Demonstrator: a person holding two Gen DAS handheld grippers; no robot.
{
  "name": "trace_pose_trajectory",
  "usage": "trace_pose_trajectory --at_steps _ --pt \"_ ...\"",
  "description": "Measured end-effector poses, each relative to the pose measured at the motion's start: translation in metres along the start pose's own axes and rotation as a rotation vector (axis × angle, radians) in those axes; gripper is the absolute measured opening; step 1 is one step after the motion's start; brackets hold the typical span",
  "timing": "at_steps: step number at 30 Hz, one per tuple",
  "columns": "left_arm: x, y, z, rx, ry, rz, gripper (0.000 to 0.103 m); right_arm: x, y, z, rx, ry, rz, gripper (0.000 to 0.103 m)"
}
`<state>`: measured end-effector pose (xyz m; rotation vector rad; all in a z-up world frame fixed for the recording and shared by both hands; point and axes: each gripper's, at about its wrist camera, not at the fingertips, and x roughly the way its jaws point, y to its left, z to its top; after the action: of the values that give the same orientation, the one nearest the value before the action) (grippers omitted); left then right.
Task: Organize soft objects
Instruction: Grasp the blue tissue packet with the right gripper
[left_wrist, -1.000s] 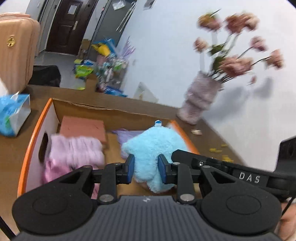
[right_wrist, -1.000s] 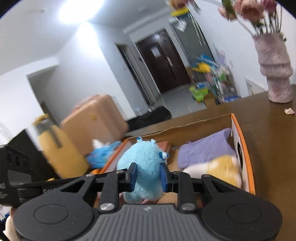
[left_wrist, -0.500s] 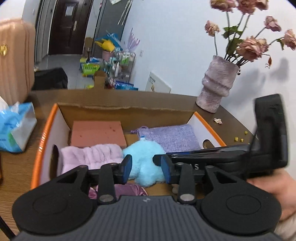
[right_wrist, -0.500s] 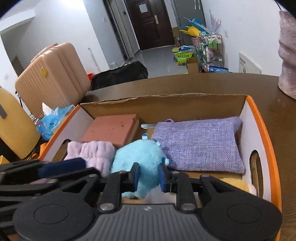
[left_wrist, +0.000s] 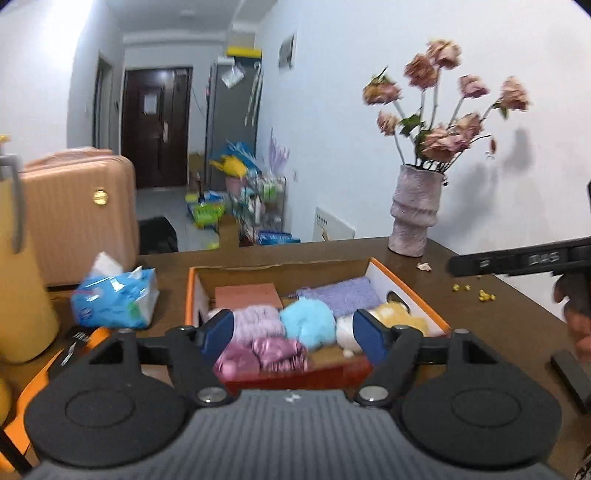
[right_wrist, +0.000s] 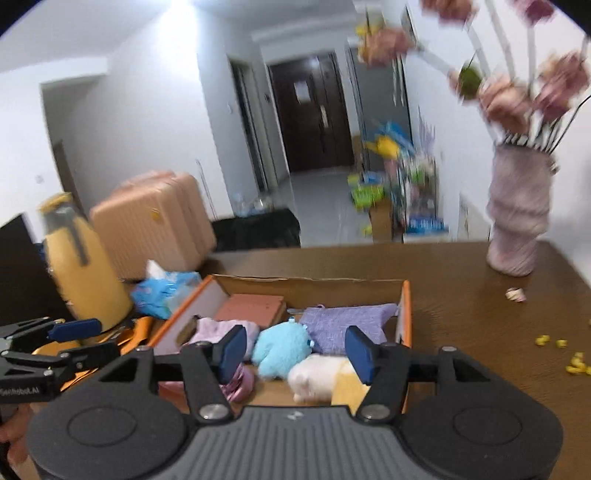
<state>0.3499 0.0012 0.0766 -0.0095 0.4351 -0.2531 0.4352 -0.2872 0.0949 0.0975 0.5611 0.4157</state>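
1. Blue plush toy (right_wrist: 282, 347) lies in the box (right_wrist: 405, 314), between towel (right_wrist: 221, 330) and purple pouch (right_wrist: 343, 326).
2. My left gripper (left_wrist: 291, 338) and right gripper (right_wrist: 295, 350) are opening, both empty.
3. It looks light and squashy; I'd pinch its middle.

Blurred and cut-off parts
Flowers (right_wrist: 509, 99) smear with motion; the picture's edge crops the yellow jug (left_wrist: 18, 280); the box's (left_wrist: 413, 295) near wall sits behind the fingers.
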Motion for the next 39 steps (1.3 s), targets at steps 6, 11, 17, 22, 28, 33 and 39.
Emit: trace_pose_trajectory --at_steps 6,11,17,22,28,33,39 --pt "-0.071 -0.03 -0.051 0.009 -0.05 0.036 0.076 -0.091 0.024 -0.063 -0.067 -0.115 0.025 0.059" --pt "-0.108 -0.041 -0.087 -0.034 -0.042 0.036 0.078 -0.129 0.047 -0.128 -0.071 -0.168 0.033 0.059" --pt "-0.137 -0.047 -0.134 -0.079 0.014 0.019 0.08 -0.145 0.068 -0.197 -0.028 -0.118 0.028 0.059" --pt "-0.148 -0.057 -0.156 -0.064 0.051 -0.004 0.08 -0.16 0.073 -0.231 0.015 -0.084 0.033 0.059" --pt "-0.144 -0.059 -0.155 -0.072 0.052 -0.026 0.081 -0.171 0.076 -0.238 0.014 -0.091 0.04 0.049" --pt "-0.119 -0.055 -0.158 -0.104 0.095 -0.027 0.081 -0.143 0.074 -0.24 0.042 -0.034 0.103 0.037" --pt "-0.07 -0.056 -0.152 -0.151 0.137 -0.031 0.077 -0.077 0.065 -0.226 0.073 0.05 0.119 0.024"
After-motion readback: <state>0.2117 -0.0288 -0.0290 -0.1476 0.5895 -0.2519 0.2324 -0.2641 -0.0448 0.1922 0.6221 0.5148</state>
